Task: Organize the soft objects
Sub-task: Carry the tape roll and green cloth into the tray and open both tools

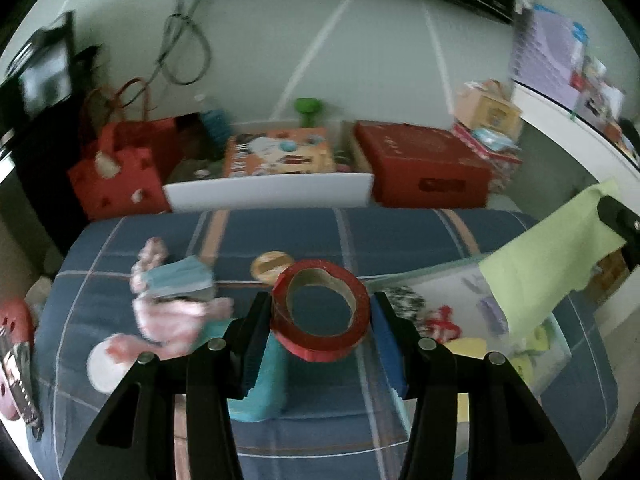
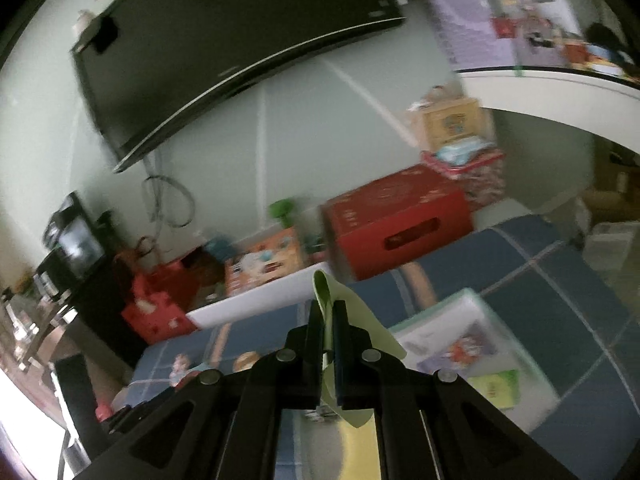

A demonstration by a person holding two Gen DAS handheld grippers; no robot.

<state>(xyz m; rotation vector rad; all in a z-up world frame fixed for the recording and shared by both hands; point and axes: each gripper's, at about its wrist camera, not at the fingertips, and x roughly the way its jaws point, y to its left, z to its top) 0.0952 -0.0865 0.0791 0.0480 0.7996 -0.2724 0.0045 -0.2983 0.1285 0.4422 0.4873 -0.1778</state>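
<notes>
The left hand-held gripper (image 1: 320,312) pinches a roll of red tape (image 1: 320,310) between its two blue pads, one pad pressed against each side of the roll, which is lifted above a bed covered in a blue checked sheet (image 1: 400,236). Below the roll a teal cloth (image 1: 268,384) lies on the sheet. To the left of it sits a heap of soft things: a pink plush toy (image 1: 172,316) with a light blue face mask (image 1: 180,280) on top of it. Just beyond the tape lies a small round yellow thing (image 1: 270,264), too blurred to name.

The right hand-held gripper (image 2: 329,320) is pressed together on a light green cloth (image 2: 360,320), whose folded edge sticks up above the fingertips while the rest hangs below them. In the left wrist view the same cloth (image 1: 552,252) hangs at the right, over a shallow clear tray (image 1: 440,276) that lies on the right part of the bed and holds a few small items, among them something black and white and something red.

Beyond the far edge of the bed stand a red box (image 1: 424,164), a white bin (image 1: 268,192) and a red bag (image 1: 116,184), against a pale wall with a dark screen (image 2: 224,52) mounted on it.
</notes>
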